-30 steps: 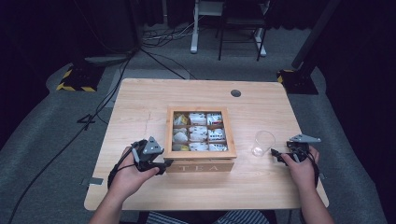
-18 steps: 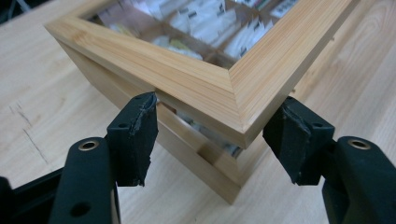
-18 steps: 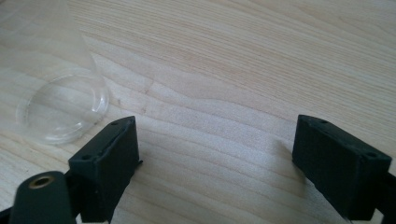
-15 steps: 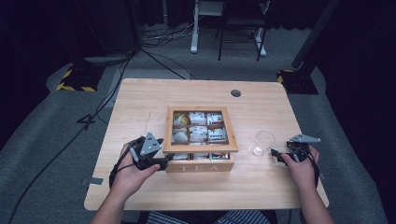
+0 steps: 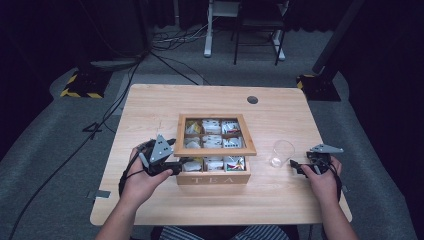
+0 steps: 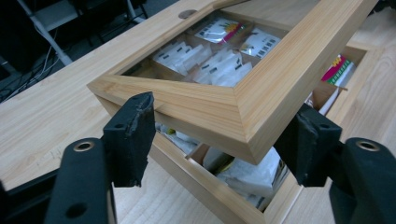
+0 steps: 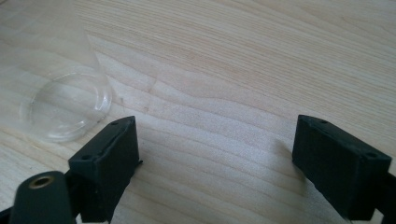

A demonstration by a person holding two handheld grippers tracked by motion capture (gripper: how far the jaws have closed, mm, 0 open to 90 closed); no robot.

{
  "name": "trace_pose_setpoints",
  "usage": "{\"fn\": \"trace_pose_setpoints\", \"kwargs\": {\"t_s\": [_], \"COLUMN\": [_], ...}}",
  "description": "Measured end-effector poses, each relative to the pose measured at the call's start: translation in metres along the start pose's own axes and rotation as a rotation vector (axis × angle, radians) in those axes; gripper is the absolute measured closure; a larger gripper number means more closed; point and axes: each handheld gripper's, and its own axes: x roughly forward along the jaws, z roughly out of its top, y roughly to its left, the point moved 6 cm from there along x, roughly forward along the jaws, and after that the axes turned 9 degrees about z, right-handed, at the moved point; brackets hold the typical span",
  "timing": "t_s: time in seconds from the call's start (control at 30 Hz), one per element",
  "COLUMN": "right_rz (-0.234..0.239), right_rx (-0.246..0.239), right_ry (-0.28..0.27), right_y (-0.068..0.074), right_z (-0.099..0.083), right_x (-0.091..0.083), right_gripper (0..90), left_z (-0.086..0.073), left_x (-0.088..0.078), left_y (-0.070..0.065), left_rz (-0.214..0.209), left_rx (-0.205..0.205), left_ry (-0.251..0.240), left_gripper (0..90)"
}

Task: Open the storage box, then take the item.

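Observation:
A wooden tea box (image 5: 212, 179) marked TEA stands mid-table. Its glass-paned lid (image 5: 214, 150) is tilted up at the front, and tea bags (image 5: 212, 141) show through the pane. My left gripper (image 5: 182, 163) is at the box's front left corner. In the left gripper view its jaws (image 6: 222, 140) have just been opening. The raised lid's corner (image 6: 210, 105) lies between them, and neither pad clearly presses on it. More tea bags (image 6: 247, 172) show under the lid. My right gripper (image 5: 296, 166) rests open on the table right of a clear glass cup (image 5: 282, 152). Nothing is between its jaws (image 7: 224, 172), and the glass cup (image 7: 65, 107) is off to their left.
The light wooden table (image 5: 150, 110) has a round cable hole (image 5: 252, 99) near its far edge. On the grey floor beyond stand desk legs (image 5: 207, 30), a yellow-and-black striped base (image 5: 80, 82) at the left and trailing cables (image 5: 165, 45).
The lid's front edge has risen off the box, and the front row of compartments now shows. My left gripper has shifted slightly at the corner. The right hand has kept still.

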Motion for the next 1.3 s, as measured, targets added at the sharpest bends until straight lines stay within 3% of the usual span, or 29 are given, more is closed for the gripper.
{"fn": "trace_pose_setpoints", "kwargs": {"t_s": [0.2,0.27,0.43,0.73,0.97,1.3], "right_rz": [0.0,-0.003,-0.006,-0.008,-0.019,-0.033], "right_rx": [0.0,0.0,0.007,0.008,0.018,0.046], "right_ry": [0.0,0.0,0.0,-0.001,-0.005,-0.024], "right_y": [0.0,0.0,0.001,0.001,0.002,0.005], "right_z": [0.0,0.0,0.0,-0.001,-0.001,-0.008], "right_x": [0.0,0.0,0.0,-0.001,-0.002,-0.011], "right_gripper": [14.9,15.0,15.0,15.1,16.3,27.0], "left_z": [0.009,0.013,0.017,0.024,0.028,0.031], "left_x": [-0.001,-0.001,0.002,0.007,0.005,0.002], "left_y": [0.007,0.011,0.015,0.022,0.025,0.028], "left_rz": [0.021,0.014,0.031,0.057,0.051,0.031], "left_rx": [-0.025,-0.05,-0.051,-0.096,-0.125,-0.144], "left_ry": [-0.019,-0.035,-0.051,-0.08,-0.082,-0.077], "left_gripper": [38.8,40.3,42.5,45.7,48.0,50.6]}}
